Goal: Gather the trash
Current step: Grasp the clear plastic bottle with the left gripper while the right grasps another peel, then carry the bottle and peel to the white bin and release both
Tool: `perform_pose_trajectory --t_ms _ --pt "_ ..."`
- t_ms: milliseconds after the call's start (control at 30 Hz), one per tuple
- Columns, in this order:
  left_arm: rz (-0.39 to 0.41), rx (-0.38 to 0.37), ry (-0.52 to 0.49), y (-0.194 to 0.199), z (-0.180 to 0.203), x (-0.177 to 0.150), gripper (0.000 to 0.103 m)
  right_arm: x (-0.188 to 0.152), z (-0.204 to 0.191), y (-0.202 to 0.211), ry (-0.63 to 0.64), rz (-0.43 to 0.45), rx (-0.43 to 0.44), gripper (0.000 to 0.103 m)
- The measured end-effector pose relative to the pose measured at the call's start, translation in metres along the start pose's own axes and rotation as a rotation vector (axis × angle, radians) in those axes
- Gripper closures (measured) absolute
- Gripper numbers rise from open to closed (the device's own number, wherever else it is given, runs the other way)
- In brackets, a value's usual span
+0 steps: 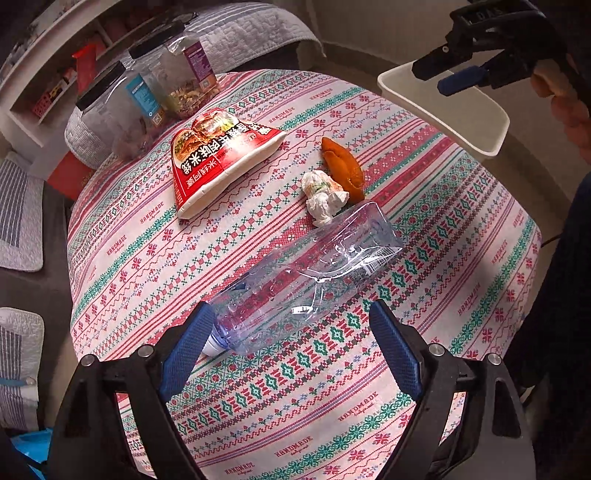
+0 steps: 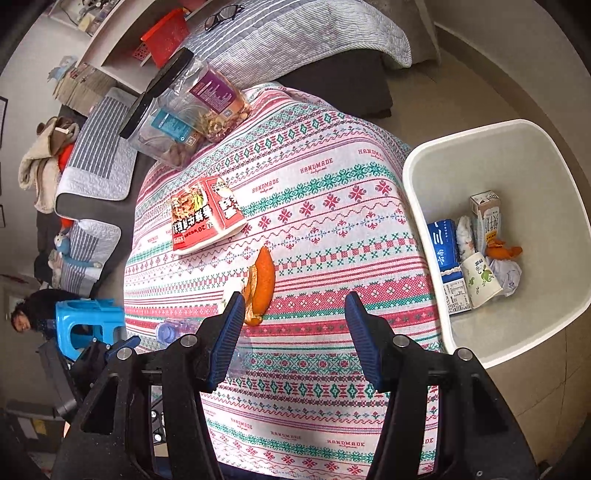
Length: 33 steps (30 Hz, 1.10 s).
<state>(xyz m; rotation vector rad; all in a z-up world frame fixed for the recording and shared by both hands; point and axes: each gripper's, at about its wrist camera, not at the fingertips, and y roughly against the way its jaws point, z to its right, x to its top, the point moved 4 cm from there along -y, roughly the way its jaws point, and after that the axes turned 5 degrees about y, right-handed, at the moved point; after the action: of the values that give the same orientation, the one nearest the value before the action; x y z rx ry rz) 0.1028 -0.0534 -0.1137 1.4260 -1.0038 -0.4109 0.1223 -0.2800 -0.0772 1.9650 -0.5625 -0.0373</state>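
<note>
A clear empty plastic bottle [image 1: 306, 273] lies on its side on the patterned tablecloth [image 1: 258, 387]. Its capped end rests by the left pad of my left gripper [image 1: 291, 347], which is open above it; the other pad stands clear. Beyond the bottle lie a crumpled tissue [image 1: 323, 195], an orange peel [image 1: 341, 166] and a red noodle packet [image 1: 218, 155]. My right gripper [image 2: 295, 332] is open and empty over the cloth, just right of the orange peel [image 2: 262, 284]. The white bin [image 2: 517, 155] sits beside the table on the right, holding cartons, a paper cup, peel and tissue.
Two clear jars with black lids [image 1: 110, 110] [image 1: 184, 81] stand at the table's far edge. A sofa with striped cushions [image 2: 295, 33] lies behind. A blue stool [image 2: 88, 317] and a seated person [image 2: 33, 314] are at the left.
</note>
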Motion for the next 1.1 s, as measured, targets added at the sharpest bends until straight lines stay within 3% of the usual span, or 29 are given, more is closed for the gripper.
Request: perform_pose_trajectory --t_ms 167,300,367,433,500,667,900,1000,1100 --pt "-0.022 0.075 -0.196 -0.029 0.026 0.005 0.015 -0.005 -0.015 -0.019 0.021 -0.05 -0.002 0.048" --pt "-0.089 0.123 -0.19 -0.059 0.022 0.012 0.02 -0.005 -0.021 -0.03 0.045 -0.066 -0.029 0.047" --pt "-0.07 0.07 -0.117 -0.055 0.013 0.02 0.036 -0.003 -0.023 -0.037 0.061 -0.076 -0.048 0.047" --pt "-0.061 -0.024 0.02 -0.047 -0.004 0.028 0.042 -0.001 -0.024 -0.048 0.071 -0.088 -0.066 0.047" --pt "-0.053 -0.047 0.101 -0.043 -0.015 0.028 0.047 0.002 -0.025 -0.058 0.067 -0.097 -0.065 0.047" --pt "-0.065 -0.126 0.306 -0.036 -0.038 0.02 0.049 0.01 -0.033 -0.082 0.077 -0.106 -0.087 0.05" --pt "0.004 -0.273 0.538 -0.008 -0.06 0.006 0.051 0.003 -0.052 -0.12 0.114 -0.152 -0.075 0.069" --pt "0.023 -0.3 0.595 -0.002 -0.062 0.002 0.051 0.003 -0.057 -0.124 0.124 -0.142 -0.085 0.083" --pt "0.04 -0.319 0.642 0.002 -0.065 -0.002 0.051 0.004 -0.059 -0.12 0.111 -0.134 -0.077 0.092"
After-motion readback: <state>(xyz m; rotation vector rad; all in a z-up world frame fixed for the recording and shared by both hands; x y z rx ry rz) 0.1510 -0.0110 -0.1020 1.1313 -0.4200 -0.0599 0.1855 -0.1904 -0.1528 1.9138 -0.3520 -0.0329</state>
